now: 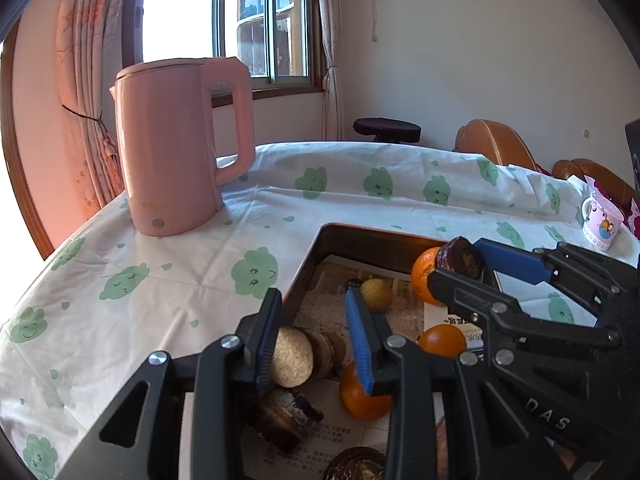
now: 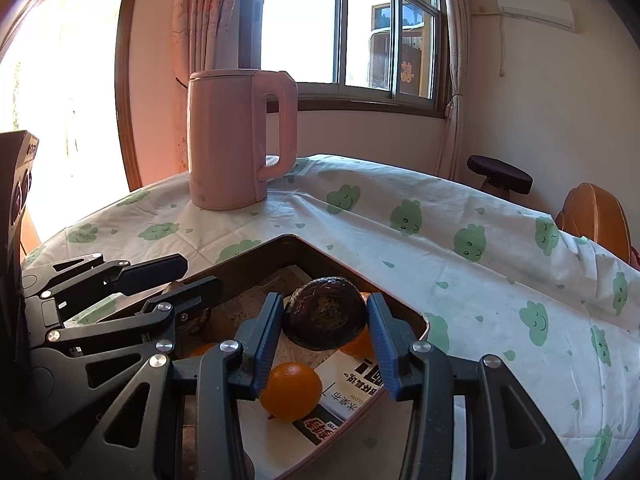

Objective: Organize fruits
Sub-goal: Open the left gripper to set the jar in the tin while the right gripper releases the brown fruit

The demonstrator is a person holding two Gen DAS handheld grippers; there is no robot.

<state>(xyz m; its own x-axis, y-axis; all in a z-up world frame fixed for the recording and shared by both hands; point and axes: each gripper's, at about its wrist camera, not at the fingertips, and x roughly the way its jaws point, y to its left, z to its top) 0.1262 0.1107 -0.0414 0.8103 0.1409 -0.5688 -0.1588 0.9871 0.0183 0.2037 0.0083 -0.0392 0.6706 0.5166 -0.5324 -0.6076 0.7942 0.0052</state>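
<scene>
- While both tools hang over the dark tray (image 1: pixel 316 248) on the counter (image 1: pixel 160 288), the right hand-held gripper (image 2: pixel 326 330) has its blue pads on either side of a dark, wrinkled round fruit (image 2: pixel 326 314), held above the tray's paper lining.
- From the left wrist view, that same fruit shows as a dark disc between the right tool's fingers, just in front of an orange (image 1: pixel 424 280).
- Left hand-held gripper (image 1: pixel 316 344) is spread wide with nothing between its pads, over a tan, rough-skinned round fruit (image 1: pixel 292 356).
- Inside the tray lie more oranges (image 1: pixel 362 398), a small yellow fruit (image 1: pixel 377 295) and another dark fruit (image 1: pixel 284 416), all on newspaper.
- One orange (image 2: pixel 291 391) sits just below the held fruit.
- Pink kettle (image 1: pixel 176 144) stands upright on the cloud-print cloth, well apart from the tray.
- Patterned cup (image 1: pixel 600 222) rests near the counter's far right edge.
</scene>
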